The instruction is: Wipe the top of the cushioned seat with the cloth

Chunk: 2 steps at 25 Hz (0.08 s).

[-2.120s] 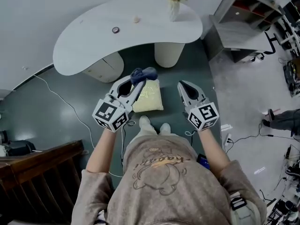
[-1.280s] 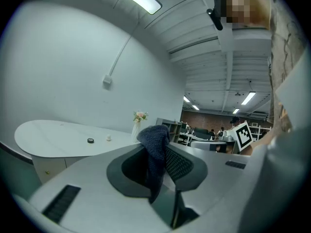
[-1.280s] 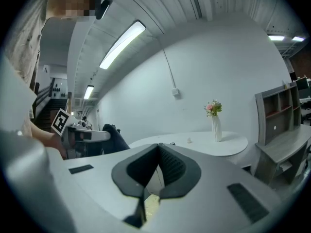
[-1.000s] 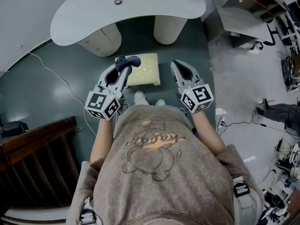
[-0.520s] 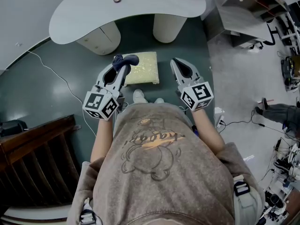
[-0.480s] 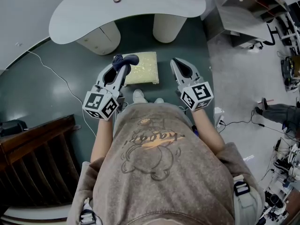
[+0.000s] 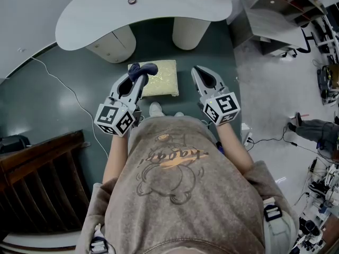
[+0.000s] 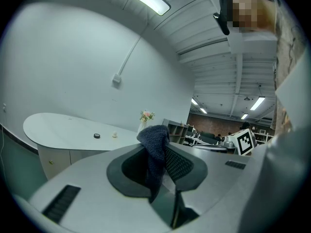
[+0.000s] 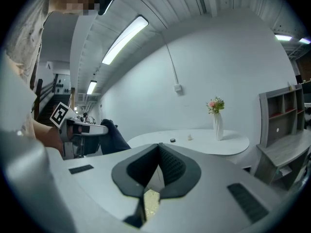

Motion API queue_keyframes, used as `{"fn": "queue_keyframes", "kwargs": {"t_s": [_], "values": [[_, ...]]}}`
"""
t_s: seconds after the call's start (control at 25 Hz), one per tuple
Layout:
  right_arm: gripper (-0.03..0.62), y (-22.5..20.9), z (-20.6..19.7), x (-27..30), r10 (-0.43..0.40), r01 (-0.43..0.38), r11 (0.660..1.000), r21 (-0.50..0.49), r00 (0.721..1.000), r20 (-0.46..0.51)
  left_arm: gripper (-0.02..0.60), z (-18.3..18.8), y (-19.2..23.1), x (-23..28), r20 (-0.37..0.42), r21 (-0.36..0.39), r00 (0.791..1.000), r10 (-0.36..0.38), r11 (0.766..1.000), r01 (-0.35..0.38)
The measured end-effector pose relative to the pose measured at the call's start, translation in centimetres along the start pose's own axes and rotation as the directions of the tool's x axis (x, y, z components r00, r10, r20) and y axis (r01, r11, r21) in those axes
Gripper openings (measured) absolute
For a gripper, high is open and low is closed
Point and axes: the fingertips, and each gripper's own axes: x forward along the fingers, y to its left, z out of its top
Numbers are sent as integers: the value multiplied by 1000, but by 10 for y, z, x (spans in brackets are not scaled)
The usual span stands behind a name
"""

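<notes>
The pale yellow cushioned seat (image 7: 160, 77) sits on the dark floor just ahead of the person's feet. My left gripper (image 7: 139, 74) is shut on a dark blue cloth (image 7: 143, 68), held above the seat's left edge; the cloth (image 8: 155, 149) hangs bunched between the jaws in the left gripper view. My right gripper (image 7: 199, 72) hovers to the right of the seat, shut and holding nothing. A sliver of the yellow seat (image 9: 151, 201) shows below its closed jaws (image 9: 159, 152).
A curved white table (image 7: 143, 9) on rounded legs stands beyond the seat, with small items and a vase (image 9: 217, 123) of flowers on it. Grey shelving (image 7: 275, 15) is at the right. A dark wooden railing (image 7: 42, 179) is at lower left, and cables lie on the floor.
The person stepped back and the view shifted; the left gripper with the cloth moved from over the seat's far end to its left edge. Over the last half second, almost nothing moved.
</notes>
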Motion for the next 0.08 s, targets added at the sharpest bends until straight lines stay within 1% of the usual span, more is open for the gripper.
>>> {"fn": "queue_keyframes", "kwargs": {"t_s": [0.08], "values": [[-6,1,0,0,5,-5,1000,-4,1000,-4,95,0,-1,0,-1,0,1000,1,1000,-1]]}}
